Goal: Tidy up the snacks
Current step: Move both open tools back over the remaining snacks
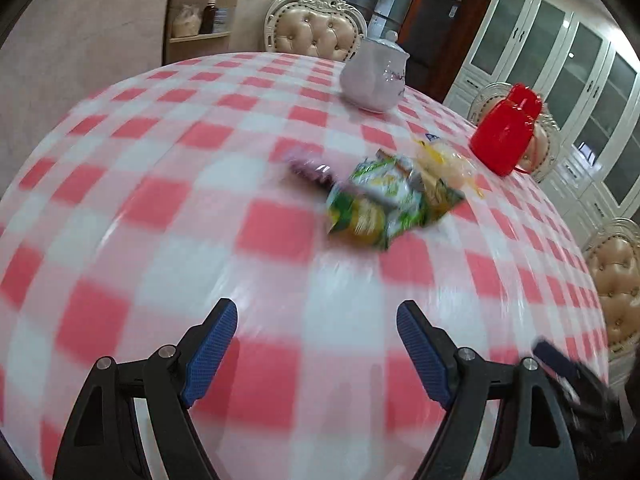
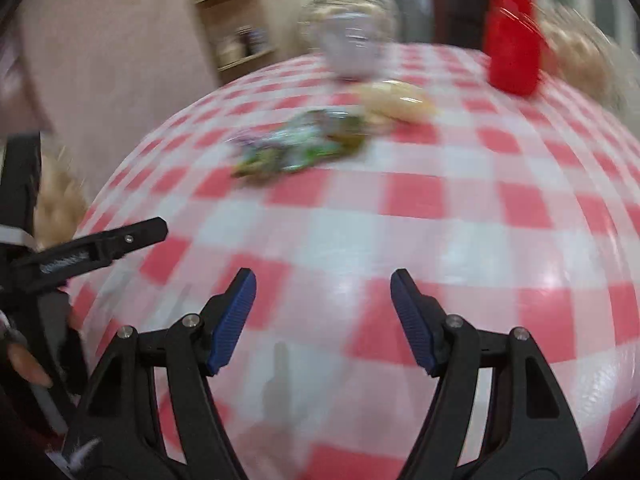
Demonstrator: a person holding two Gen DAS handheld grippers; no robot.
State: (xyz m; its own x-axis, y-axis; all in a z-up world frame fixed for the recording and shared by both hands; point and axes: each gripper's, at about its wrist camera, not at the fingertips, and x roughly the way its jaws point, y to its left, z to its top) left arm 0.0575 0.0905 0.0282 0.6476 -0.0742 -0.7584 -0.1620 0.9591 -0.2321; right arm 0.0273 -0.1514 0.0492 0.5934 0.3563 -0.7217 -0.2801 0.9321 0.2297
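Our left hand-held gripper (image 1: 316, 320) hangs over the counter (image 1: 160, 208) with its blue-padded jaws spread wide and nothing between them. Our right hand-held gripper (image 2: 323, 288) is likewise spread and empty, angled down at the red-and-white checked cloth. In the right wrist view the left tool shows at the left edge as a black finger reaching in over the cloth, and a fingertip of ours shows at the lower left.

Ahead of both grippers, well apart from the jaws, the snacks lie in a loose cluster toward the far side of the counter. The green snack packet (image 1: 380, 204) is the nearest: a crinkled foil-like bag, green and white with yellow patches, lying flat and slightly crumpled. Just to its left is a dark purple packet (image 1: 308, 168), too blurred for us to read. Just behind and right of the green one lies a clear bag (image 1: 444, 160) with pale yellowish contents.

Farther back stand a white lidded ceramic pot (image 1: 374, 76) and a red plastic jug (image 1: 506, 128), both upright. Cream tufted chairs (image 1: 316, 34) ring the far edge.
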